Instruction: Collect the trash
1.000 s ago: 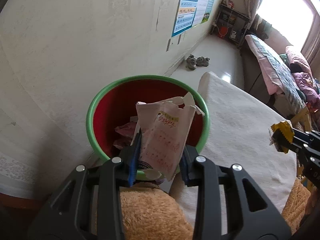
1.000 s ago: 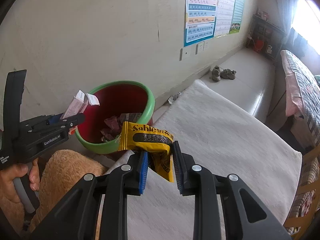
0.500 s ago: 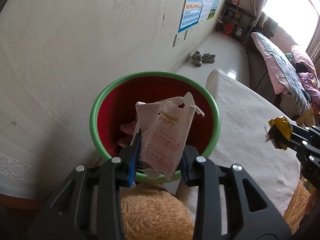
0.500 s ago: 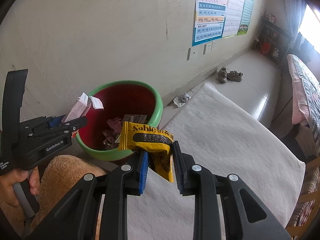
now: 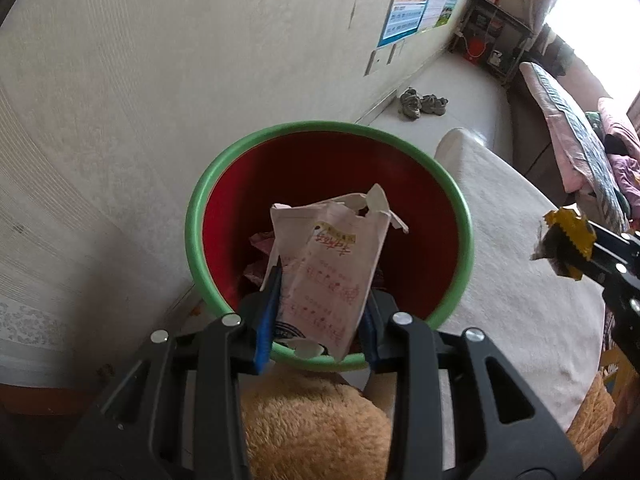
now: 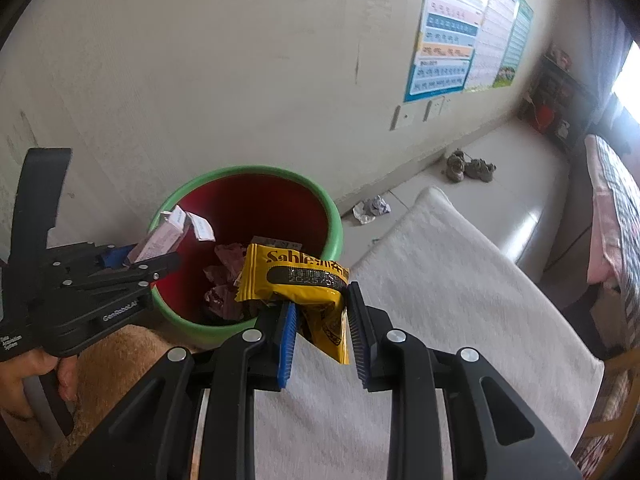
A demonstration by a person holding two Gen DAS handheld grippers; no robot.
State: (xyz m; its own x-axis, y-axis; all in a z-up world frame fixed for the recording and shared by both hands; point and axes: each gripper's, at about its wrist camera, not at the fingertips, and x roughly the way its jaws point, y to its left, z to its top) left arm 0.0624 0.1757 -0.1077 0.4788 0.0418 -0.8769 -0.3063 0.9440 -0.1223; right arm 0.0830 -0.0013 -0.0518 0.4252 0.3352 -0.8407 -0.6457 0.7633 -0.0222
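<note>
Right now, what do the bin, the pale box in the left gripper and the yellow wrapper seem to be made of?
Bin: likely moulded plastic, smooth with a soft sheen, red inside, green rim.
Pale box: thin printed cardboard, matte, torn flaps at its top.
Yellow wrapper: plastic or foil film, glossy, crinkled, with a serrated seal edge.

Bin (image 5: 256,148) red inside with a green rim, carton (image 5: 328,272) pale pink printed with red lettering, wrapper (image 6: 298,288) yellow with black lettering, fingers (image 6: 286,344) black with blue ribbed pads, bench (image 6: 460,320) covered in white cloth, plush fabric (image 5: 312,432) tan, wall poster (image 6: 444,52) blue-banded.
</note>
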